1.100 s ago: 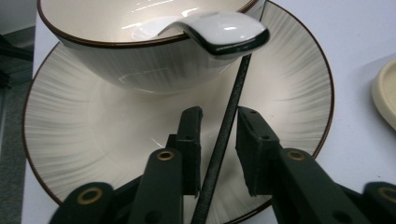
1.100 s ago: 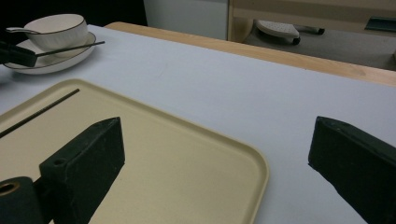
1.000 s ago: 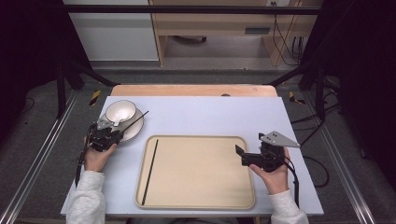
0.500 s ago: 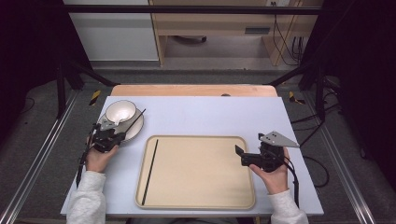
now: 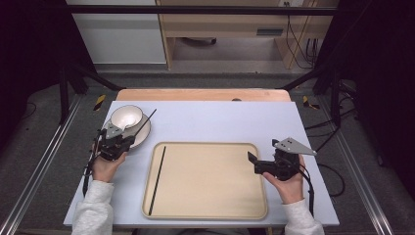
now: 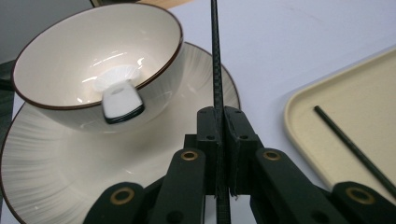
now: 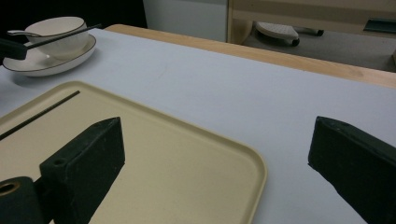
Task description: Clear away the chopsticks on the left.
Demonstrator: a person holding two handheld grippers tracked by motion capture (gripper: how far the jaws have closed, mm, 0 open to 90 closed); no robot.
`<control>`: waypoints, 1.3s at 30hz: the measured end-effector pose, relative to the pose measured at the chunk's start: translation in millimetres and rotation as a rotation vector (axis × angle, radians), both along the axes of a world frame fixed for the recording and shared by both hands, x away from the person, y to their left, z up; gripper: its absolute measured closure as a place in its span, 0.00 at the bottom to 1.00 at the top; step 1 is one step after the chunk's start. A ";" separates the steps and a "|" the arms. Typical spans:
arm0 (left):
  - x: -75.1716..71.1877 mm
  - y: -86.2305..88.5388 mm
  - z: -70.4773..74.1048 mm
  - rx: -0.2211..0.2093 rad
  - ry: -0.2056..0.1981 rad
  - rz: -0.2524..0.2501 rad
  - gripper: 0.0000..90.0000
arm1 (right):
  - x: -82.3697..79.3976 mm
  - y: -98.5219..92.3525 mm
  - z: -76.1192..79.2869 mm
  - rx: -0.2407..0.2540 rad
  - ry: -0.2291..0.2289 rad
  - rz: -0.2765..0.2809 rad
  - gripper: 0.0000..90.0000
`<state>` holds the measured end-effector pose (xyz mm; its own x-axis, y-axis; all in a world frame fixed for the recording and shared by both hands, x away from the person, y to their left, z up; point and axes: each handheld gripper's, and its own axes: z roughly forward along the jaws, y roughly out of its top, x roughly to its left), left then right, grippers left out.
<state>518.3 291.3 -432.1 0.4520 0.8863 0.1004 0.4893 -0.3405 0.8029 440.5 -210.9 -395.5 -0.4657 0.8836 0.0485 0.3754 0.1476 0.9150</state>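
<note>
While second chopstick (image 5: 157, 180) is lying at tray's (image 5: 210, 210) left edge, first chopstick (image 6: 216, 70) is being clamped by left gripper (image 6: 223, 140) over plate (image 6: 60, 163) beside bowl (image 6: 70, 60), far left; right gripper (image 7: 215, 154) is being held wide, empty, over tray's right edge.

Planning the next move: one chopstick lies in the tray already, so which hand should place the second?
Left. The left gripper is already shut on the chopstick beside the tray; the right gripper is open.
</note>
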 end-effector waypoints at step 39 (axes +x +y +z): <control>-111.5 -55.2 30.9 -0.128 -0.107 0.111 0.95 | -5.9 -2.9 4.6 0.021 -0.011 0.008 0.04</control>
